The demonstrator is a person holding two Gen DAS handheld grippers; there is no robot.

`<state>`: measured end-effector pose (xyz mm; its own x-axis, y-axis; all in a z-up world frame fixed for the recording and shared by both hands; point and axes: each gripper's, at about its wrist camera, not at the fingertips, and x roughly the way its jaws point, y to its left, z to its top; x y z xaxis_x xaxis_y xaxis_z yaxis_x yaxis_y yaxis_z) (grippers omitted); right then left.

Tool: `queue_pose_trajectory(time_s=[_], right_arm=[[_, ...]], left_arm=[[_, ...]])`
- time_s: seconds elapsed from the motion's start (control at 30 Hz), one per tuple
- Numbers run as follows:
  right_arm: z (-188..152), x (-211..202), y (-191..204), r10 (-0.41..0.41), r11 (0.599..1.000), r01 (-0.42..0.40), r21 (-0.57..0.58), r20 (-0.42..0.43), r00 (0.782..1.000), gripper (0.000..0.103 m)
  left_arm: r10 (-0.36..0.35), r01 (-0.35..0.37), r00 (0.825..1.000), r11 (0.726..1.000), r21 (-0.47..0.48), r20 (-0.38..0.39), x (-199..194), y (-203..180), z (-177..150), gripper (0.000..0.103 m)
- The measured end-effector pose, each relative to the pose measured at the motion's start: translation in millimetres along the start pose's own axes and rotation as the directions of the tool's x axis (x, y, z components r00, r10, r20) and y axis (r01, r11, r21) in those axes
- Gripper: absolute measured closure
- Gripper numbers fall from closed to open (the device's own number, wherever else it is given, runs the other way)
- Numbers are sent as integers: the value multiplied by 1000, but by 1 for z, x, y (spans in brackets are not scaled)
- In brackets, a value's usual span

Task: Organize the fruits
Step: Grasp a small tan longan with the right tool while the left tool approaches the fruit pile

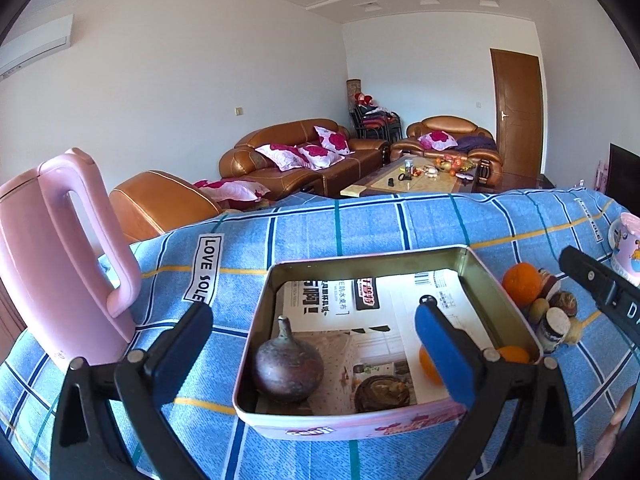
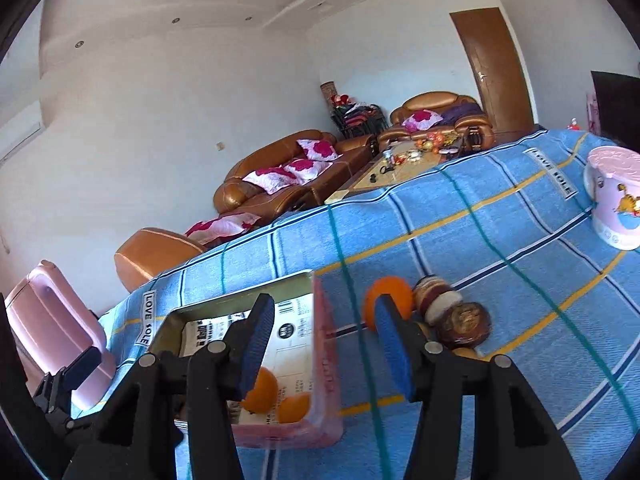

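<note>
**Fruit in the tin**

We see our left tongs (image 1: pixel 316 344) spread wide over the tin (image 1: pixel 400 428) on the desk (image 1: pixel 360 220), holding nothing. Inside the tin lie a dark purple fruit (image 1: pixel 288 372) and two oranges (image 2: pixel 260 390). Our right tongs (image 2: pixel 326 344) are partly open and empty. Just right of the tin waits another orange (image 2: pixel 394 290).

A: What is the tin (image 1: pixel 500 296) made of?
B: Metal, dull gold inside, glossy pink outside, lined with printed paper (image 1: pixel 384 320).
A: And the cover on the counter?
B: Woven checked cloth (image 1: pixel 360 224), matt.
A: The kettle (image 1: pixel 60 256)?
B: Smooth pink plastic with a soft sheen. The oranges (image 2: pixel 386 296) look finely pebbled; the sofa (image 1: pixel 304 160) is shiny leather.
</note>
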<state>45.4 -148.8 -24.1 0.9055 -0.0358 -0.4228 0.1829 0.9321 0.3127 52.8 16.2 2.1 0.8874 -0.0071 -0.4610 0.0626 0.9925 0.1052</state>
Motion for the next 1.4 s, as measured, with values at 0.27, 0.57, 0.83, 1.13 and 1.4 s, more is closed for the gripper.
queue_pose_trajectory(time_s=[0.27,0.57,0.83,1.13,1.4], right_arm=[[13,-24,-72,-154,988,154,3,23,988,49],[13,-16,-86,-95,993,86,-85,-109,989,49],[-4,-2,-70,-33,984,-14,-178,-261,965,67],[-13,33,-56,-53,970,-47,-240,-396,917,68],[-8,43,-68,10,965,-125,-232,-440,898,76]], left_arm=[[-141,140,990,989,37,19,-16,-21,-2,0],[-287,286,958,954,93,-2,-33,-58,-11,2],[-304,308,951,948,76,-57,-39,-73,-17,15],[-337,343,937,936,74,-91,-38,-83,-21,19],[-315,334,928,940,66,-200,-20,-124,-18,29]])
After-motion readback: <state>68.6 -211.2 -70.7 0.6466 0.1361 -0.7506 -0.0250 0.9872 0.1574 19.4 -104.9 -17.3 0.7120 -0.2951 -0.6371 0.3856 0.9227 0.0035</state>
